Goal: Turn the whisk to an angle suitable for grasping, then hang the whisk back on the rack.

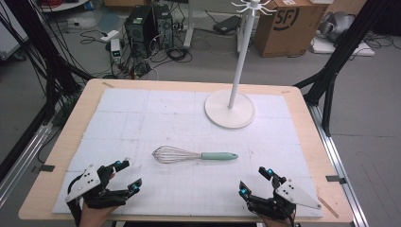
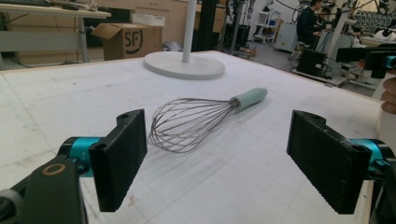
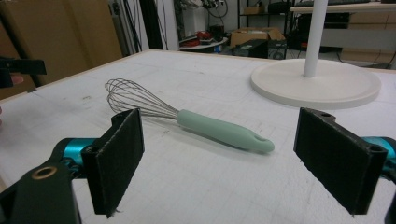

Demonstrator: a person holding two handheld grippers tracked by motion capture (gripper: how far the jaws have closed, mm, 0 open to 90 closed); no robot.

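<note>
A wire whisk (image 1: 194, 154) with a pale green handle lies flat in the middle of the white mat, its wire head pointing left. In the left gripper view the whisk (image 2: 201, 116) lies ahead with its wire head nearest. In the right gripper view the whisk (image 3: 187, 116) shows its green handle nearest. My left gripper (image 1: 128, 176) rests at the near left edge, open and holding nothing. At the near right edge my right gripper (image 1: 256, 181) is also open and holds nothing. Both stand well short of the whisk.
A white hanging stand (image 1: 230, 108) with a round base and tall pole rises at the back right of the mat. The wooden table (image 1: 71, 123) ends just beyond the mat. Cardboard boxes (image 1: 283, 23), computers and cables sit on the floor behind.
</note>
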